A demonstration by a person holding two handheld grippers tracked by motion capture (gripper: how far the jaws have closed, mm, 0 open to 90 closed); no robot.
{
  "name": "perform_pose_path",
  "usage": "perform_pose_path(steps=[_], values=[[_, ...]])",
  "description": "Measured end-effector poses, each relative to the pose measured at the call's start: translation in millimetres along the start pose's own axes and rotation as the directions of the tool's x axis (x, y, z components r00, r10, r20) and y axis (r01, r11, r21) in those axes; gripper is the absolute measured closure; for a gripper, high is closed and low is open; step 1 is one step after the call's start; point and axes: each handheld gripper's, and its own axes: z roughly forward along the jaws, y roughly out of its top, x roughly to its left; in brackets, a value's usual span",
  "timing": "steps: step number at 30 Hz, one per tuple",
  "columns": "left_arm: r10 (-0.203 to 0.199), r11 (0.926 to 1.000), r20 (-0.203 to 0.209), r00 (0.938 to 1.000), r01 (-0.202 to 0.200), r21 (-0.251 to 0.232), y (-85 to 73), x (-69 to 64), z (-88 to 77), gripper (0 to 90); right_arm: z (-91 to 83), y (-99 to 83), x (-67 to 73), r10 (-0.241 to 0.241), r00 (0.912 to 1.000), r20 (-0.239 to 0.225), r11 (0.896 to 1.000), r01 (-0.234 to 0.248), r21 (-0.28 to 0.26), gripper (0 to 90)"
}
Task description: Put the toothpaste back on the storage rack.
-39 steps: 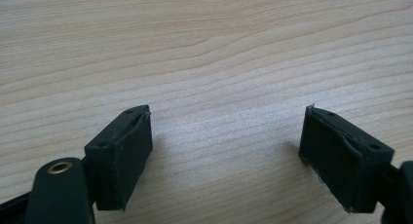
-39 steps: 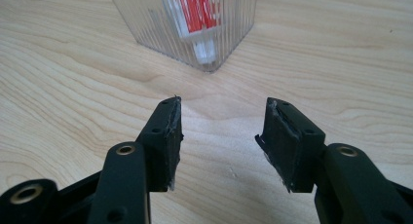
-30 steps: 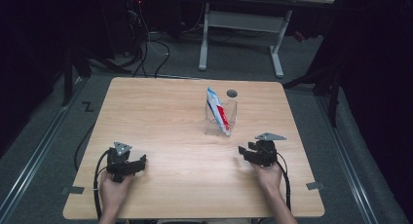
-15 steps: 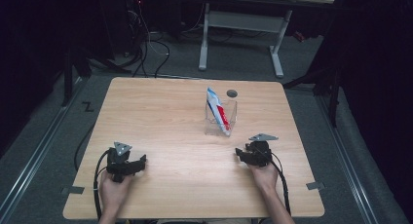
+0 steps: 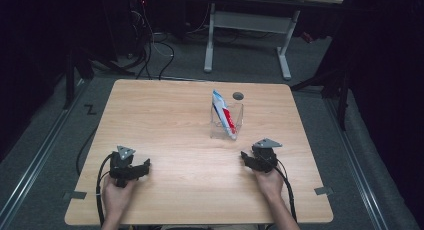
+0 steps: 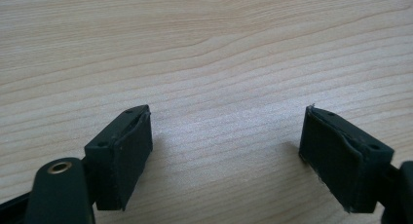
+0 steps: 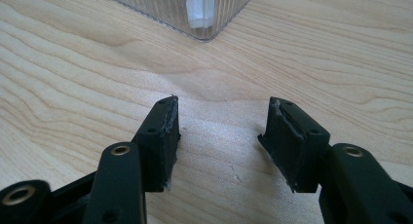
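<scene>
A: Where's the tube [image 5: 224, 115]?
B: High view, just right of frame centre. It stands tilted in a clear ribbed holder [image 5: 238, 121] on the wooden table [image 5: 170, 120], top end leaning up-left past the rim. A small dark hole [image 5: 238, 96] sits in the tabletop just above it.
A: Looks?
B: White w/ red & blue print, flat and long. Prob. a squeeze tube, can't read the label.
A: Handling?
B: Judged light and soft-walled; it'd dent if pinched hard and the film could be slick. Best hold is the upper part poking above the rim, across the flat faces. The holder looks like stiff, light plastic and may tip or slide if the tube drags on it.
A: Tools?
B: Left gripper [image 6: 226, 146], lower left in high view: jaws wide apart, nothing between, bare wood under them. Right gripper [image 7: 221, 136], lower right: jaws apart too, empty. In the right gripper view the holder's corner sits at top centre, w/ a pale shape behind the ribs, apart from the jaws.
</scene>
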Motion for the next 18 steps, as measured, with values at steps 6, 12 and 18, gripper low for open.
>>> perform_pose_path(steps=[6,12,18], values=[[0.0,1.0,0.0,1.0,0.0,0.0,0.0,0.0,0.0,20.0,0.0,0.0,0.0,0.002,1.0,0.004,1.0,-0.002,0.001,45.6],[0.0,1.0,0.0,1.0,0.0,0.0,0.0,0.0,0.0,20.0,0.1,0.0,-0.1,0.006,1.0,0.008,1.0,-0.006,0.002,44.3],[-0.001,1.0,0.0,1.0,0.001,0.0,0.0,-0.1,0.0,20.0,0.0,0.0,-0.1,0.006,1.0,0.007,1.0,-0.006,0.002,44.2]])
